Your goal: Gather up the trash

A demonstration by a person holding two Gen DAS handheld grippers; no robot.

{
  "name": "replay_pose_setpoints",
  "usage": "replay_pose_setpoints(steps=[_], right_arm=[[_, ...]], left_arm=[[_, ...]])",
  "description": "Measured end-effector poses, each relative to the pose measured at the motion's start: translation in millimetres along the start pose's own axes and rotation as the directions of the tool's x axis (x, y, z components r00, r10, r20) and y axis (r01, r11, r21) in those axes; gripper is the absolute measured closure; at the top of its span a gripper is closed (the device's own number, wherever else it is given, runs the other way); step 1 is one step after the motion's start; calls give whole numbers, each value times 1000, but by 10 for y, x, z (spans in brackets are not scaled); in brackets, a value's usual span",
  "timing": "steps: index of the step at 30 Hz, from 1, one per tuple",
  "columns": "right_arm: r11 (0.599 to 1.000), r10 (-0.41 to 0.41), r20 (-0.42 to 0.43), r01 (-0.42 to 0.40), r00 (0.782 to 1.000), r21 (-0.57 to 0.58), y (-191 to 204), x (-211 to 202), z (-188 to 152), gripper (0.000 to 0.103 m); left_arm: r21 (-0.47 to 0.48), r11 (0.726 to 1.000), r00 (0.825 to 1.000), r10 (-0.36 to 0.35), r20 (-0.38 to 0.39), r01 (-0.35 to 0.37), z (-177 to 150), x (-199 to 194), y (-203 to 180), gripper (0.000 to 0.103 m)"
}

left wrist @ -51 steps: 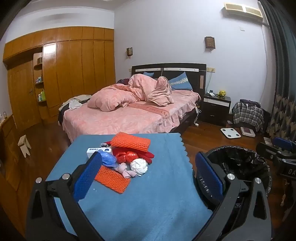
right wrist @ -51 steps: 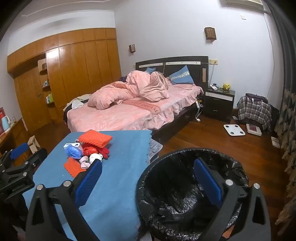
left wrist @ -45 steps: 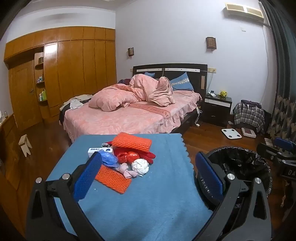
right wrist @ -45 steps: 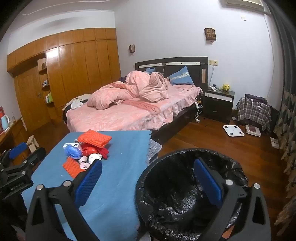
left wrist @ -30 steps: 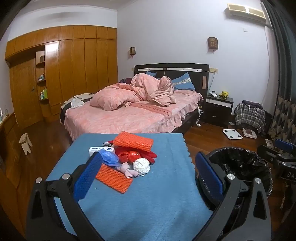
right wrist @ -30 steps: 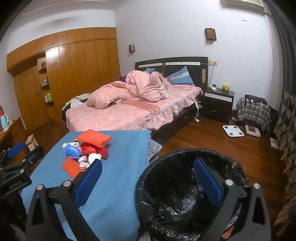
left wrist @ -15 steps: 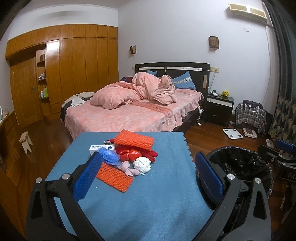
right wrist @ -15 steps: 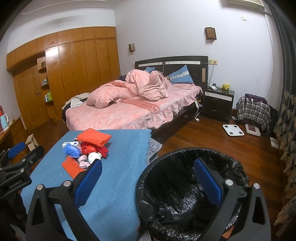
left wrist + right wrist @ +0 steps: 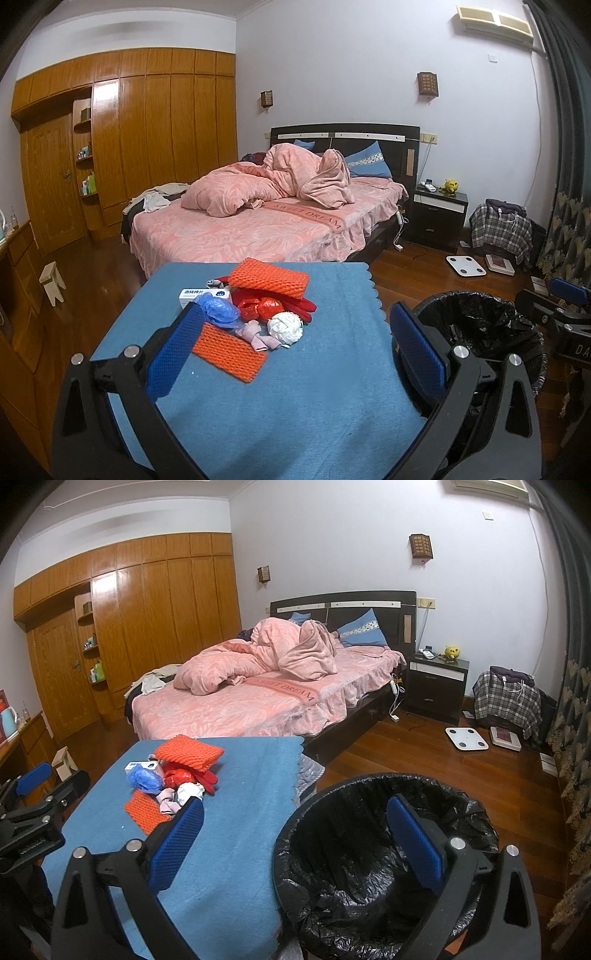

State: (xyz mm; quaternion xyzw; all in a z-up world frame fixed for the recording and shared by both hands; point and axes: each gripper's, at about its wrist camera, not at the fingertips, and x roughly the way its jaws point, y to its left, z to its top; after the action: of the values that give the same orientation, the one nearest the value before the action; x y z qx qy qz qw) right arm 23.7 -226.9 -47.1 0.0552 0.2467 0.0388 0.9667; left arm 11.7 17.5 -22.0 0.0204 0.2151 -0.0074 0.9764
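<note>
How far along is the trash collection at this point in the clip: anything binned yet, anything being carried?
Done: nothing that shows. What is visible inside the black-lined bin holds no trash.
In hand: nothing. The left gripper and right gripper both have their jaws wide apart and empty.
Left: the whole pile on the blue table, including two orange nets, a white wad, a blue bag and red wrappers.

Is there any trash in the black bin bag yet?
No, the black bin bag shows only its own crumpled lining; the trash pile sits on the table.
</note>
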Motion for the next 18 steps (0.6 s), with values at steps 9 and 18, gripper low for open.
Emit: replay_pose_setpoints(steps=[9,18], right_arm=[[1000,0,-1,0,1000,0,1,-8,4,6],[1000,2,-6,-2,1000,2,15,9,-27,6]], left_arm=[[-1,1000,1000,0,0,0,-15,18,14,5],[-2,1000,1000,0,-3,0,-18,28,25,5]])
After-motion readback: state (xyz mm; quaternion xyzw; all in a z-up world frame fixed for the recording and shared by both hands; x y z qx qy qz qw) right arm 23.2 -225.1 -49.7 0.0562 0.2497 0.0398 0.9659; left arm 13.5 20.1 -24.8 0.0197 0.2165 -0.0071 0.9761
